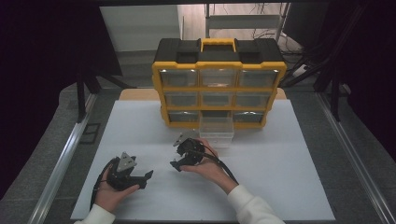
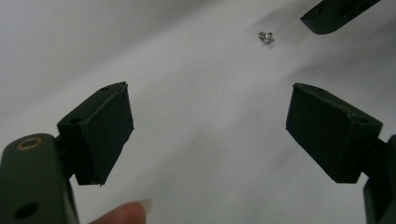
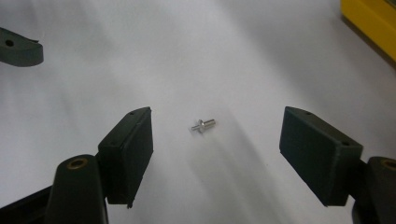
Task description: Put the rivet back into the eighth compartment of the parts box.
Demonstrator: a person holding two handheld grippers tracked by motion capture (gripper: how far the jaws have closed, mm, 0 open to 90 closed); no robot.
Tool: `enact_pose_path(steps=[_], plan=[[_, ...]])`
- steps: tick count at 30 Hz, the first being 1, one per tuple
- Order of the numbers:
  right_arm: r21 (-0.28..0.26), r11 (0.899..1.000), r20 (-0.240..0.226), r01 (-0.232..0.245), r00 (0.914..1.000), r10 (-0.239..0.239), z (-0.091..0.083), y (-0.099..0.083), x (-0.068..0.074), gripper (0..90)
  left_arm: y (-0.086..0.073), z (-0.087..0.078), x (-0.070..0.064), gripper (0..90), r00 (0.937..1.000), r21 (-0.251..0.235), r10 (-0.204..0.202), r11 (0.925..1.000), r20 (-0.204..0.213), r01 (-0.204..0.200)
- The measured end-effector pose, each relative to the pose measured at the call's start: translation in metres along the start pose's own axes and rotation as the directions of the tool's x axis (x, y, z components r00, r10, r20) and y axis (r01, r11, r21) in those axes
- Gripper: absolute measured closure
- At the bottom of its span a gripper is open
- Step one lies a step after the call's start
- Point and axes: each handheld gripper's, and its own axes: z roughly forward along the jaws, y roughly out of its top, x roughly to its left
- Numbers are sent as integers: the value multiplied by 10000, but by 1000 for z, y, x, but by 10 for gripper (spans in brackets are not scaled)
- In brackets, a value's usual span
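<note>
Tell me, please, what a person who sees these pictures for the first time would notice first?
The yellow and black drawer cabinet at the far side of the white table catches the eye first, with one clear drawer pulled out from its bottom row. Next comes the tiny metal pin, lying alone on the table between the open jaws of the right tool; the left tool, also open, is nearby.

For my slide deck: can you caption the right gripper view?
Open right claw poised over a small metal pin lying on the white table.

No legible text, label or number anywhere
</note>
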Motion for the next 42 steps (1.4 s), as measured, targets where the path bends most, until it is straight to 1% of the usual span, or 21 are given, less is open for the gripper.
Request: enact_pose_path(steps=[8,16,20,24,28,31,33,34,35,36,37,39,42], plan=[[112,9999,-145,-48,9999,50,9,-1,1,277,0,0,1,153,10000,37,-13,10000,-16,13],[182,9998,-160,-85,9998,88,17,1,-1,338,0,1,1,153,10000,51,-39,10000,-14,39],[379,9993,-136,-26,9999,31,24,0,-3,379,0,1,1,153,10000,43,-38,10000,-5,38],[521,9986,-117,-89,9999,95,28,0,-3,421,0,1,1,153,10000,35,-27,10000,-1,27],[627,9980,116,15,9999,-22,29,3,-1,509,0,1,1,153,10000,18,-18,10000,4,18],[699,9973,53,210,9998,-214,29,4,0,564,0,1,1,153,10000,12,-49,10000,3,49],[750,9967,-32,295,9996,-293,29,5,1,617,0,1,1,153,10000,38,-16,10000,12,16],[750,9967,-32,295,9996,-293,29,5,1,617,0,1,1,153,10000,38,-16,10000,12,16],[839,9957,-75,394,9992,-389,29,7,2,662,0,1,1,153,10000,51,5,10000,19,-5],[839,9957,-75,394,9992,-389,29,7,2,662,0,1,1,153,10000,51,5,10000,19,-5],[954,9947,-105,383,9992,-375,29,8,3,703,0,1,1,153,10000,40,3,10000,15,-3],[998,9941,-126,426,9991,-416,30,9,3,735,0,1,1,153,10000,28,-11,10000,-1,11],[1044,9939,-117,354,9993,-344,30,10,4,772,0,1,1,153,10000,44,-6,10000,3,6]])
